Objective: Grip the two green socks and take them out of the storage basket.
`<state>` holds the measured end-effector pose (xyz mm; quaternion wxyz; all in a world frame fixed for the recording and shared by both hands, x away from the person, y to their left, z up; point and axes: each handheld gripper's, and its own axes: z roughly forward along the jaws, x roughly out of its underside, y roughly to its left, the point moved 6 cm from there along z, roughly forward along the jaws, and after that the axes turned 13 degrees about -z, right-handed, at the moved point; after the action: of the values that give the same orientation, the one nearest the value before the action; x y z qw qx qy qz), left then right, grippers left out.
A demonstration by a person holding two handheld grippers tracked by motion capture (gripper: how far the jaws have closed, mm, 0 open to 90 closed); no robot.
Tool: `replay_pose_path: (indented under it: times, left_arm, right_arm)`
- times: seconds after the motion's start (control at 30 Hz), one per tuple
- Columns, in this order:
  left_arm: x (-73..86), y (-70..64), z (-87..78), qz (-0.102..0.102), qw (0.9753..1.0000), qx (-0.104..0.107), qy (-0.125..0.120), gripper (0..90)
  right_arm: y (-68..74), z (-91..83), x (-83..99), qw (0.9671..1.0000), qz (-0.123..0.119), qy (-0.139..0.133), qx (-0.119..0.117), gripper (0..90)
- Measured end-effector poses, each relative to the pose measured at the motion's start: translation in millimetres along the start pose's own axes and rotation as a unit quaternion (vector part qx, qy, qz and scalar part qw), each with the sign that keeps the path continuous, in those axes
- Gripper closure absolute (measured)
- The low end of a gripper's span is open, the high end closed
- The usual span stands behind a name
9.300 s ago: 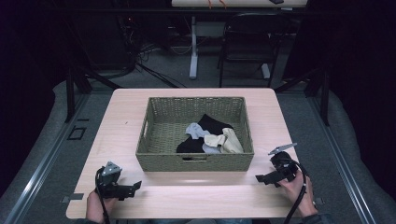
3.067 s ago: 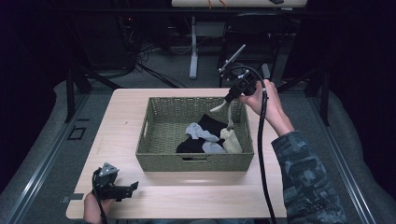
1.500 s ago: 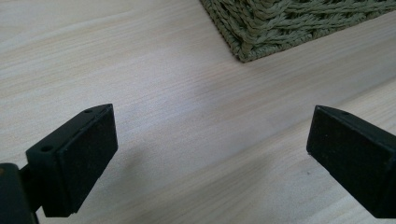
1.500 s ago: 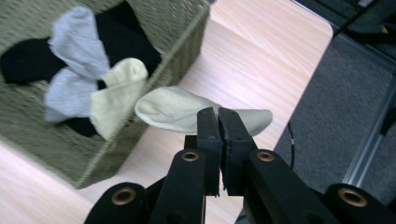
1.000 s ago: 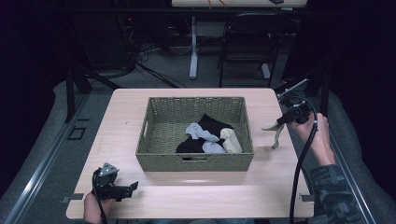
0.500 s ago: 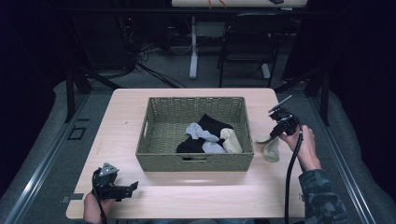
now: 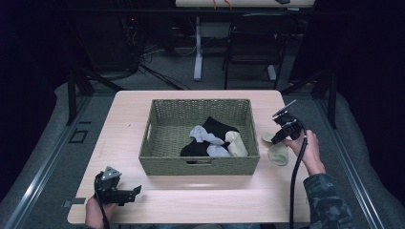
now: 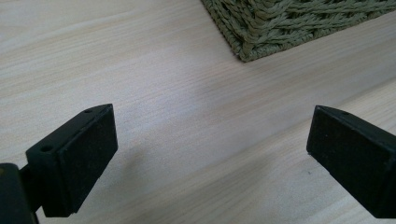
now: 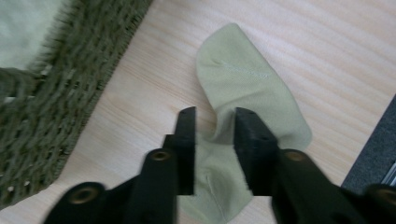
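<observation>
Right gripper (image 9: 215, 122) sat low over the pale sock (image 9: 243, 93) on the table (image 7: 200, 200) right of the basket (image 7: 199, 163), jaws slightly parted around a raised fold. Left gripper (image 8: 210, 154) rested wide apart, empty. Risk: fabric snagging on lift-off, dragging the sock

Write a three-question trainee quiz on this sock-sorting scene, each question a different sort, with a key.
1. True or false: the beige sock by the right gripper lies on the table, outside the basket.
2. Multiple choice: the left gripper is A) open over bare table, B) shut on a sock, C) inside the basket.
3. Fill in: a fold of the beige sock sits between the right gripper's ____.

Key: 1 true; 2 A; 3 fingers.
</observation>
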<state>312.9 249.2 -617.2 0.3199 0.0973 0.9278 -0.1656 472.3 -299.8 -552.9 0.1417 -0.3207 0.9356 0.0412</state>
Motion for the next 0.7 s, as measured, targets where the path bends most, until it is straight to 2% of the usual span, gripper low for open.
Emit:
replay_pose_path:
  times: [0.07, 0.13, 0.23, 0.27, 0.3, 0.33, 0.4, 0.53, 0.7]
  left_arm:
    - [0.0, 0.0, 0.0, 0.000, 1.0000, 0.000, -0.001, 2.0]
    - [-0.1, -0.1, -0.1, -0.001, 1.0000, 0.001, 0.000, 2.0]
    - [0.0, -0.1, -0.1, 0.000, 1.0000, 0.000, 0.000, 2.0]
    - [-0.1, -0.1, 0.0, -0.001, 1.0000, 0.001, -0.001, 2.0]
    - [-0.1, -0.2, 0.0, -0.001, 1.0000, 0.000, -0.001, 2.0]
    - [-0.1, -0.1, 0.0, -0.001, 1.0000, 0.000, -0.001, 2.0]
    - [-0.1, -0.1, 0.1, -0.001, 1.0000, 0.000, 0.000, 2.0]
    - [-0.2, -0.2, 0.0, -0.001, 1.0000, 0.000, -0.001, 2.0]
    - [-0.2, -0.2, -0.1, -0.001, 1.0000, 0.000, -0.001, 2.0]
  right_arm:
    - [0.5, -7.9, -0.8, 0.9999, -0.009, 0.001, -0.008, 58.4]
    - [2.2, -15.4, -2.3, 0.9999, -0.011, -0.007, -0.002, 51.6]
    - [6.1, -28.7, -5.9, 0.9996, -0.020, -0.018, -0.006, 40.9]
    - [6.1, -28.7, -5.9, 0.9996, -0.020, -0.018, -0.006, 40.9]
    - [9.3, -37.9, -9.2, 0.9992, -0.023, -0.031, -0.005, 34.2]
    - [11.3, -42.9, -10.9, 0.9989, -0.029, -0.034, -0.012, 31.2]
    - [15.5, -52.1, -15.0, 0.9984, -0.032, -0.045, -0.010, 25.6]
    - [27.0, -71.1, -25.8, 0.9969, -0.051, -0.060, -0.009, 16.7]
    - [45.1, -91.6, -42.9, 0.9939, -0.076, -0.078, -0.014, 12.0]
